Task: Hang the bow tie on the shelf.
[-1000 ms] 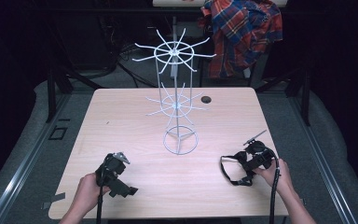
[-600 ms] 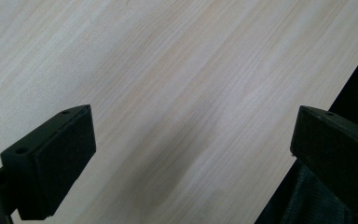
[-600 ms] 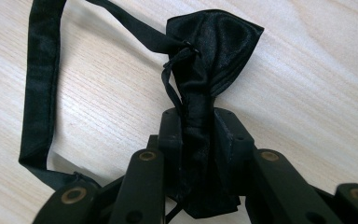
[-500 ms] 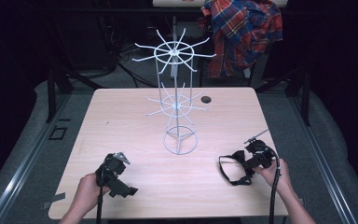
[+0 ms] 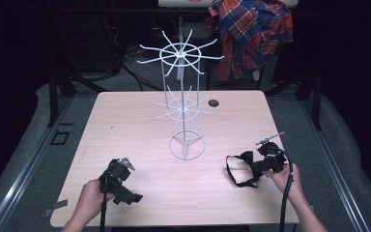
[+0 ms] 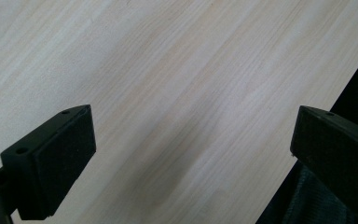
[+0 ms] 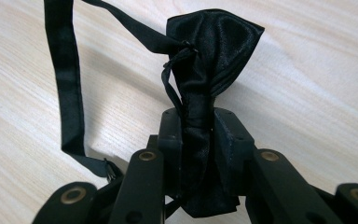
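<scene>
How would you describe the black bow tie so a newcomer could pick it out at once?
Start at the light wooden table and go to its near right corner. There the right gripper is shut on the bow tie: glossy black fabric, with a thin strap looping away from it, unlike the white wire rack.

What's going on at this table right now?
A person sits at a wooden table with a gripper in each hand. The right gripper has its fingers clamped on the middle of a black bow tie, whose strap loops over the tabletop. The left gripper is open over bare wood with nothing between its fingers. A white wire rack with spoke-like hooks stands at the table's centre, with nothing hanging on it.
</scene>
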The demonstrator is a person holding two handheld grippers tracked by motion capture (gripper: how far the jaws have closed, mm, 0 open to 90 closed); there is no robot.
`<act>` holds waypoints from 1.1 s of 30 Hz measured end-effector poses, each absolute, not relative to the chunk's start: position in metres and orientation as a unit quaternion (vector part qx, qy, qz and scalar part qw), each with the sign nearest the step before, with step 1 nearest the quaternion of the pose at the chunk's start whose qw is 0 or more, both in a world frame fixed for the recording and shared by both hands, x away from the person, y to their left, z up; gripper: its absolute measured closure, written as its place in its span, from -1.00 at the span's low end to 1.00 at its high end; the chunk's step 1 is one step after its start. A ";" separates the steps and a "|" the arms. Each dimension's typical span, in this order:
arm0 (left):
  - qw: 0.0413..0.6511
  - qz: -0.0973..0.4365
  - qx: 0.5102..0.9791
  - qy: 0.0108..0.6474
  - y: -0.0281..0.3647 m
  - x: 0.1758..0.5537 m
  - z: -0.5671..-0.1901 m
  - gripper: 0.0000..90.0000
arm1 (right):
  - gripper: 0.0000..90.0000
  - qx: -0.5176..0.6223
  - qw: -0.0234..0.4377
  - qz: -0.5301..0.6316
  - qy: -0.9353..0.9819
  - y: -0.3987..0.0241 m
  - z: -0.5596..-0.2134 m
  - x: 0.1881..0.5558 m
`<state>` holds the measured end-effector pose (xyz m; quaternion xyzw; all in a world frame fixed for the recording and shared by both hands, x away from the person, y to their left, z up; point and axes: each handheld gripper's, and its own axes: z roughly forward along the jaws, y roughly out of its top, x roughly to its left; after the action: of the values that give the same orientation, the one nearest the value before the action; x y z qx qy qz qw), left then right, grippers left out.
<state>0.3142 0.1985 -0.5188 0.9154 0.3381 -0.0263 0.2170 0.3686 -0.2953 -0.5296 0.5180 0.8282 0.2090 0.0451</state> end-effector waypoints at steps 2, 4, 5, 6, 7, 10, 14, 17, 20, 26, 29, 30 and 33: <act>0.217 -0.026 0.916 0.338 0.199 0.314 -0.519 -1.00 | 0.64 0.516 0.045 0.210 0.829 -0.296 -0.527 0.369; 0.215 -0.025 0.916 0.337 0.199 0.314 -0.519 -1.00 | 0.64 0.518 0.046 0.214 0.827 -0.297 -0.526 0.368; 0.215 -0.025 0.916 0.337 0.199 0.314 -0.519 -1.00 | 0.64 0.518 0.046 0.214 0.827 -0.297 -0.526 0.368; 0.215 -0.026 0.916 0.338 0.198 0.314 -0.519 -1.00 | 0.64 0.522 0.052 0.218 0.823 -0.296 -0.526 0.367; 0.215 -0.027 0.916 0.338 0.198 0.314 -0.519 -1.00 | 0.64 0.523 0.053 0.218 0.822 -0.296 -0.526 0.367; 0.215 -0.027 0.916 0.337 0.198 0.314 -0.519 -1.00 | 0.64 0.522 0.056 0.223 0.821 -0.295 -0.524 0.367; 0.221 -0.027 0.916 0.334 0.198 0.314 -0.519 -1.00 | 0.64 0.518 0.057 0.238 0.820 -0.294 -0.518 0.366; 0.220 -0.027 0.916 0.335 0.198 0.314 -0.519 -1.00 | 0.64 0.516 0.063 0.251 0.816 -0.293 -0.514 0.365; 0.221 -0.028 0.916 0.335 0.198 0.314 -0.519 -1.00 | 0.64 0.515 0.063 0.259 0.815 -0.293 -0.512 0.364; 0.224 -0.029 0.915 0.334 0.199 0.314 -0.519 -1.00 | 0.64 0.514 0.070 0.286 0.806 -0.293 -0.505 0.362; 0.224 -0.027 0.916 0.332 0.199 0.314 -0.519 -1.00 | 0.64 0.512 0.070 0.295 0.804 -0.294 -0.501 0.361; 0.224 -0.027 0.916 0.332 0.198 0.314 -0.519 -1.00 | 0.64 0.513 0.069 0.298 0.802 -0.294 -0.500 0.361; 0.223 -0.026 0.916 0.332 0.198 0.315 -0.519 -1.00 | 0.64 0.513 0.072 0.305 0.799 -0.293 -0.498 0.360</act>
<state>0.3146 0.1984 -0.5187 0.9161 0.3321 -0.0264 0.2229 0.3602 -0.2934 -0.4979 0.5128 0.7991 0.3054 0.0719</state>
